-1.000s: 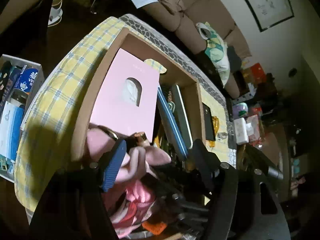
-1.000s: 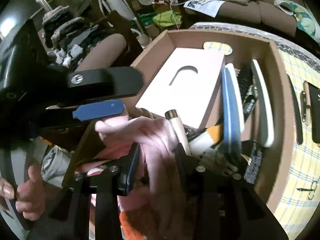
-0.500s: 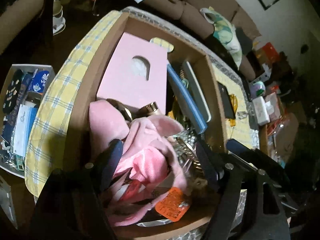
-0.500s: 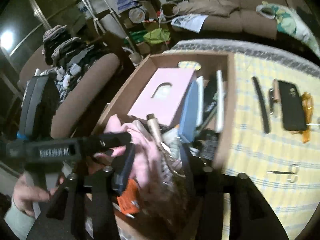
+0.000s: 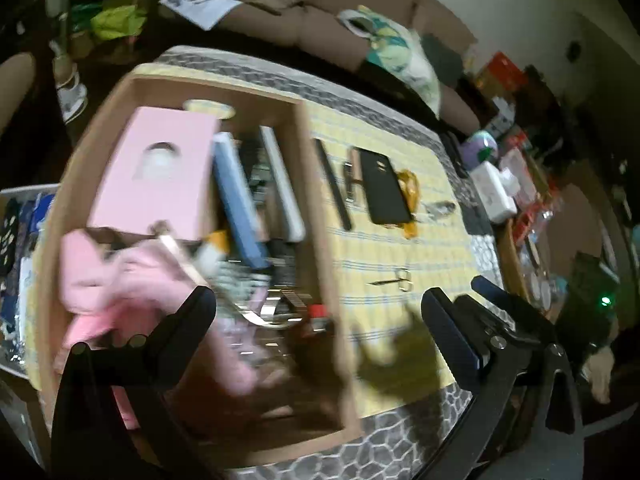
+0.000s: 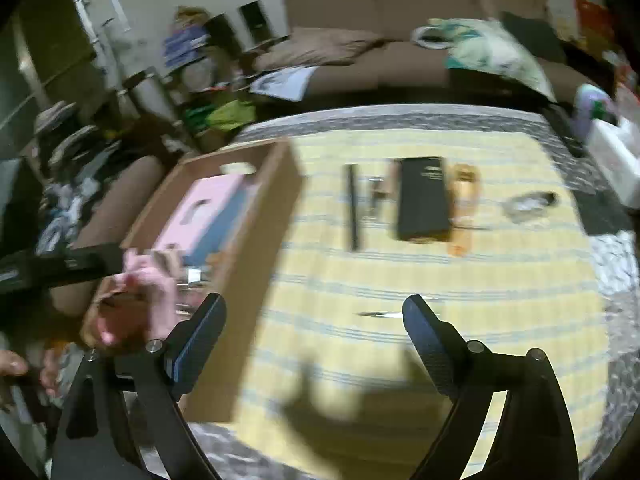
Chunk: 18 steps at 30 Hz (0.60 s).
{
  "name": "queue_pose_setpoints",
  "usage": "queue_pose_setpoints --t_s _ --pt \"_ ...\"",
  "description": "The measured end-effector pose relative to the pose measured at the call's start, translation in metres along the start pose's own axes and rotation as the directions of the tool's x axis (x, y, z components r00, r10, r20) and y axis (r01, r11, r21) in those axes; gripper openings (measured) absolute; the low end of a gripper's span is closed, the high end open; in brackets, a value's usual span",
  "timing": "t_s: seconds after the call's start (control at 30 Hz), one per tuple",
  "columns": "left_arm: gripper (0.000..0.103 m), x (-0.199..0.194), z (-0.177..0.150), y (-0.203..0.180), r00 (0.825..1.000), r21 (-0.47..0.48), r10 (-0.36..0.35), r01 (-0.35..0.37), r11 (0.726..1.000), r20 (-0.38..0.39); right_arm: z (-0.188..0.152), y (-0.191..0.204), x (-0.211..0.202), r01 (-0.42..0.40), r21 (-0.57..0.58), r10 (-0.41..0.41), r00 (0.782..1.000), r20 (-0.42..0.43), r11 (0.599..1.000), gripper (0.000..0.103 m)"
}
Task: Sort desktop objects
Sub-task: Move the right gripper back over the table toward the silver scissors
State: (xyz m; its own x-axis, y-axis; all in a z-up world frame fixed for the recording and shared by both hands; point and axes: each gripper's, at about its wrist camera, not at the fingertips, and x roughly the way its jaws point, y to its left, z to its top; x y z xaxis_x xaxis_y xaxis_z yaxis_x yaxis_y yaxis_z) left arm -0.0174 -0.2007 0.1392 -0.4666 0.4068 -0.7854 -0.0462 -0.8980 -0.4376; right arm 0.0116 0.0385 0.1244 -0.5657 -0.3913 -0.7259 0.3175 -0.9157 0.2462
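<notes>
At far left, cardboard box point(image 5: 316, 216) on the yellow checked cloth point(image 5: 384, 248) of the desk, packed: pink cloth point(image 5: 132, 288) at near corner, pink carton point(image 5: 160, 172) behind it, blue flat case point(image 5: 238, 204) and white bar point(image 5: 282, 184) on edge beside. Left gripper point(image 5: 316, 304) hovers above the box's near right wall, fingers point(image 5: 192, 316) wide, holding nothing.

Centre of desk, loose items left to sort: thin black stick point(image 6: 353, 206), small metal clip point(image 6: 376, 196), black phone point(image 6: 422, 198) touching an orange item point(image 6: 462, 208) on its right; small scissors point(image 5: 394, 279) nearer. Crumpled clear wrapper point(image 6: 528, 204) further right.

Right gripper point(image 6: 314, 316) raised over bare cloth, fingers point(image 6: 430, 340) wide, nothing between them. Scissors lie just ahead of it.

Judgement: next pick is probably the scissors or the stick. Come down square, straddle the item across its narrow axis, close low against the cloth without snagging it. Both views blurred; fine detail uncertain.
</notes>
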Motion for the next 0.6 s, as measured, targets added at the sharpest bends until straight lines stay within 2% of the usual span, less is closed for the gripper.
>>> queue_pose_setpoints --t_s 0.13,0.3,0.47,0.6 --pt "0.103 0.021 -0.007 -0.040 1.000 0.049 -0.022 0.022 0.999 -0.002 -0.010 -0.047 -0.007 0.055 0.065 -0.055 0.998 0.007 0.996 0.092" --pt "0.103 0.062 -0.020 -0.094 0.999 0.175 0.017 -0.011 0.984 -0.030 -0.019 -0.099 -0.017 0.079 0.188 -0.087 0.996 0.033 0.979 0.092" --pt "0.103 0.106 -0.035 -0.143 0.997 0.349 0.050 -0.028 0.937 -0.055 -0.025 -0.142 -0.020 0.064 0.272 -0.078 0.996 0.041 0.960 0.092" --pt "0.103 0.148 -0.043 -0.163 0.991 0.464 0.128 -0.092 0.881 -0.048 -0.028 -0.161 -0.014 0.022 0.305 -0.032 0.999 0.029 0.952 0.092"
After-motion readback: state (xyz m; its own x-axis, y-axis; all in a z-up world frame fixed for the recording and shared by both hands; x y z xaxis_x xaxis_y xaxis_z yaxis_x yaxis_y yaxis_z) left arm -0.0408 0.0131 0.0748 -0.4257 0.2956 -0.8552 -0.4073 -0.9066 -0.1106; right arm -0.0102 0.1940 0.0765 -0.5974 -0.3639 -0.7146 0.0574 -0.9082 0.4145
